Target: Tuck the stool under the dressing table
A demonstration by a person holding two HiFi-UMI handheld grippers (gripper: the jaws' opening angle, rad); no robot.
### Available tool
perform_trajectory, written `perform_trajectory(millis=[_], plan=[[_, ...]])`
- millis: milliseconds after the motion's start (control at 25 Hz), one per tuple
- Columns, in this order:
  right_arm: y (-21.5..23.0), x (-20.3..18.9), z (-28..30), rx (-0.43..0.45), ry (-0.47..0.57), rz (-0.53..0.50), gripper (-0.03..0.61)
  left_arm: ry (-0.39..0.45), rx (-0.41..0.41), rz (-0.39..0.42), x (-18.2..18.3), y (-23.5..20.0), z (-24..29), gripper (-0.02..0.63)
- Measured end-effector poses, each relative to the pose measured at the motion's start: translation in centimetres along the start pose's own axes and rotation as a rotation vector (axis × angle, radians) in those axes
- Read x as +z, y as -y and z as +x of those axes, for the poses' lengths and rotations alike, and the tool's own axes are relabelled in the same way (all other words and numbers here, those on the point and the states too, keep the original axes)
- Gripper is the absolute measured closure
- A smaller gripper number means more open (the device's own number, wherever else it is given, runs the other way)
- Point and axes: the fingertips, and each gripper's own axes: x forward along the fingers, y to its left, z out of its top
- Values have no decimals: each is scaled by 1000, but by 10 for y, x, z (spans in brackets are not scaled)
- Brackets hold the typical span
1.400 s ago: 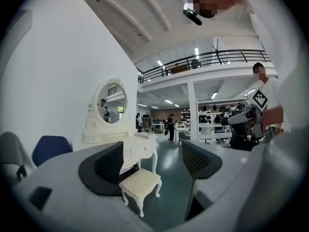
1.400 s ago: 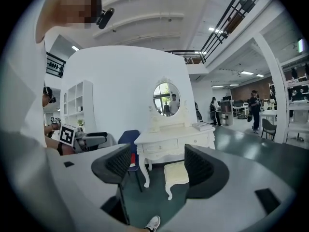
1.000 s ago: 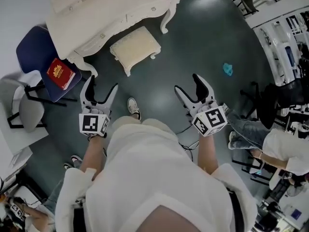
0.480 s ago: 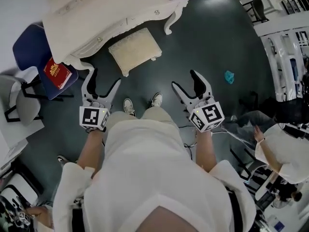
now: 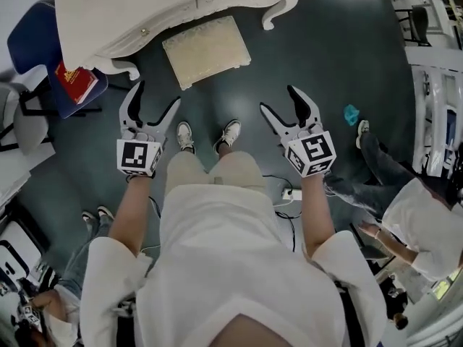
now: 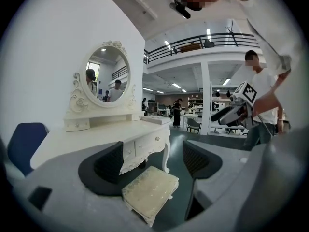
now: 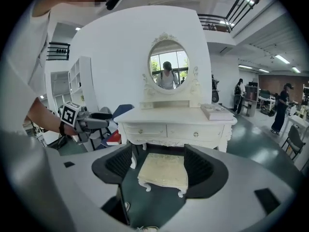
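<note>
L gripper [image 5: 157, 95], R gripper [image 5: 278, 98] wide, empty — stool [image 5: 207, 50] by dressing table [image 5: 145, 6], blue chair [image 5: 32, 45] alongside

Red book [image 5: 74, 83] on blue chair [image 5: 29, 45]; teal scrap [image 5: 351, 114] on dark floor [image 5: 325, 49].

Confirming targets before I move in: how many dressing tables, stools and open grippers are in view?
White carved dressing table: 1
Cream cushioned stool: 1
Open two-jaw grippers: 2, the left gripper and the right gripper
Total: 4
</note>
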Motion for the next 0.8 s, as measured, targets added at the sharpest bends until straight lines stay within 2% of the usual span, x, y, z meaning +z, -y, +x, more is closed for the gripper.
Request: perform_trajectory(millis=[240, 560, 800], plan=[[32, -66, 80, 44, -84, -59, 261, -67, 12, 7, -79, -16, 51, 227], [64, -189, 178, 67, -208, -162, 262, -163, 15, -36, -222, -25, 90, 225], [95, -265, 237, 50, -263, -216, 262, -212, -4, -17, -316, -23, 128, 225]])
